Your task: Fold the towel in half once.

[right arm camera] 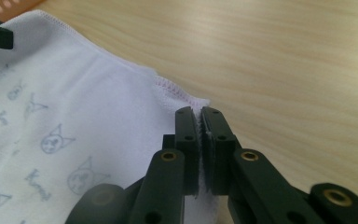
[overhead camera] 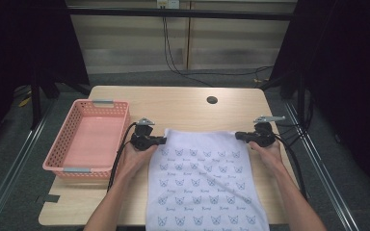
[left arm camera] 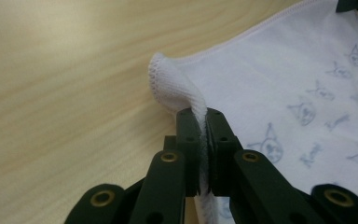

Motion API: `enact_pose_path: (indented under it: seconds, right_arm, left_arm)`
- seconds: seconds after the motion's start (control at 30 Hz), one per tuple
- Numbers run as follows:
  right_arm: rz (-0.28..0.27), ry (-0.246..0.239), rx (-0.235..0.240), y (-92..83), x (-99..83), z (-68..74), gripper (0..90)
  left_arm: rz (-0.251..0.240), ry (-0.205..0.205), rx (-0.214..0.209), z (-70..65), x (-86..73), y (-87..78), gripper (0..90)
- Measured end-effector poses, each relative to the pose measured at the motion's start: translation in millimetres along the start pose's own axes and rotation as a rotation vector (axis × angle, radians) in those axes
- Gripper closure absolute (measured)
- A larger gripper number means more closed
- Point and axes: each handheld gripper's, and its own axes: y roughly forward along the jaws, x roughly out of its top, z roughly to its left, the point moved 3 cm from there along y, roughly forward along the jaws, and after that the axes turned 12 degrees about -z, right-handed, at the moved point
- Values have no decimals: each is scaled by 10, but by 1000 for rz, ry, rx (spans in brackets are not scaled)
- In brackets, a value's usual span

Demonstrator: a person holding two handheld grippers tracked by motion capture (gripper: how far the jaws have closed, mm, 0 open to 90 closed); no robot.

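- Our left gripper (left arm camera: 203,140) and right gripper (right arm camera: 200,140) each pinch a far corner of the white cotton cloth printed with grey cat faces (overhead camera: 204,178), which lies flat on the pale wooden table (overhead camera: 183,103).
- We should lift both corners evenly, keeping the hem taut.
- The pink plastic basket (overhead camera: 87,139) sits left, clear; nothing blocks us.

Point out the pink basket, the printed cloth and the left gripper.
pink basket (overhead camera: 68,166): high view, its near rim.
printed cloth (overhead camera: 204,180): high view, middle of the fabric.
left gripper (left arm camera: 203,122): left gripper view, jaw tips clamping the cloth's corner.
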Motion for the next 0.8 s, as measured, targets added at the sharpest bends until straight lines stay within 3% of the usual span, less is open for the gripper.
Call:
enact_pose_path:
  seconds: [0.23,0.33,0.43,0.67,0.8]
  right_arm:
    - [-88,30,5,-316,236,-55,860]
    - [-105,10,5,-455,368,-48,860]
    - [-135,1,3,-552,512,-31,861]
    - [-193,4,-6,-575,849,-47,861]
    - [-221,-7,-9,-562,1059,-65,861]
  left_arm:
    - [-78,26,-19,-87,306,-248,858]
    - [-107,43,-22,-118,402,-358,859]
    - [-152,33,-37,-127,517,-453,859]
    - [-187,71,-15,-99,868,-527,859]
    - [-218,66,8,-52,1067,-541,860]
